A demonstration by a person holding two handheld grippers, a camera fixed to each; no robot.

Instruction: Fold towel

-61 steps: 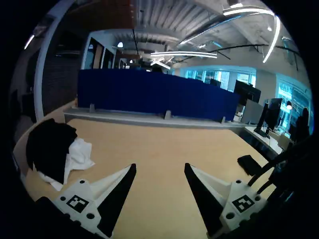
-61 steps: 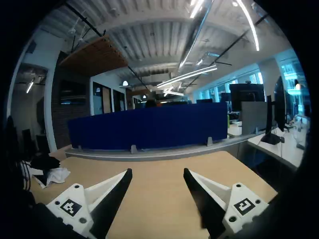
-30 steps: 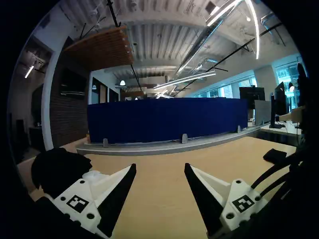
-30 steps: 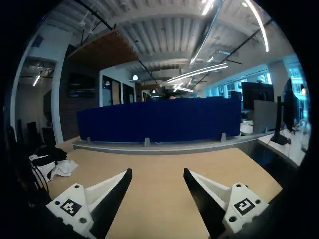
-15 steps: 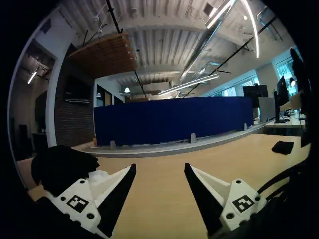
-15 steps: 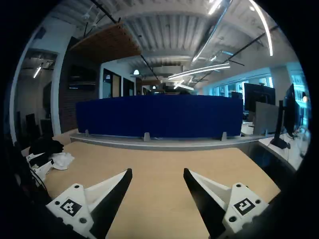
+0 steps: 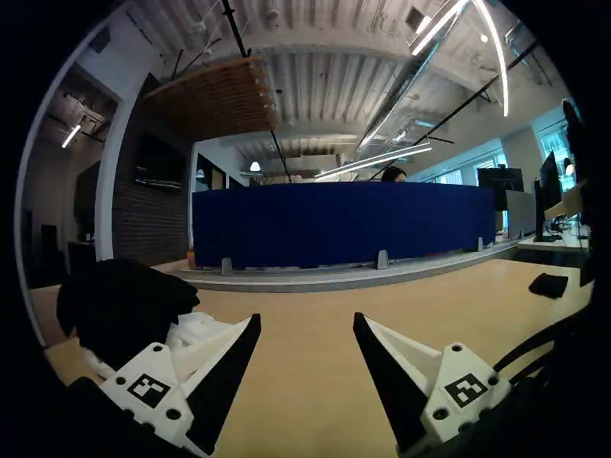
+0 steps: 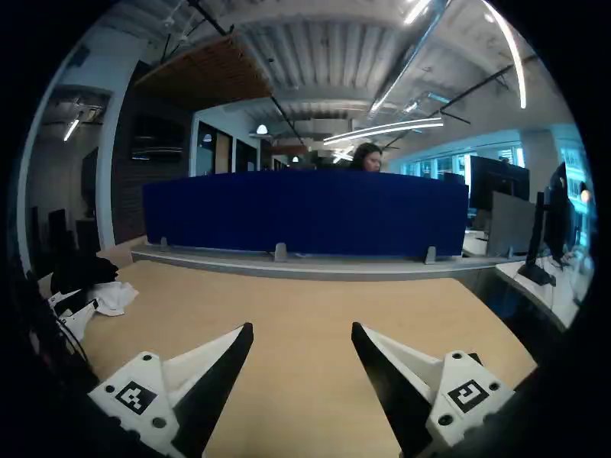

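The left gripper (image 7: 305, 317) and the right gripper (image 8: 302, 327) both face the blue partition (image 7: 344, 223), jaws spread wide with nothing between them, above the wooden table (image 7: 443, 305) that runs up to the partition's foot. The white towel (image 7: 192, 330) lies crumpled on the table short of the partition's left end, close behind one finger of the left gripper, with a black cloth (image 7: 122, 301) heaped against it, perhaps partly over it. A small dark item (image 7: 548, 285) sits short of the partition's right end.
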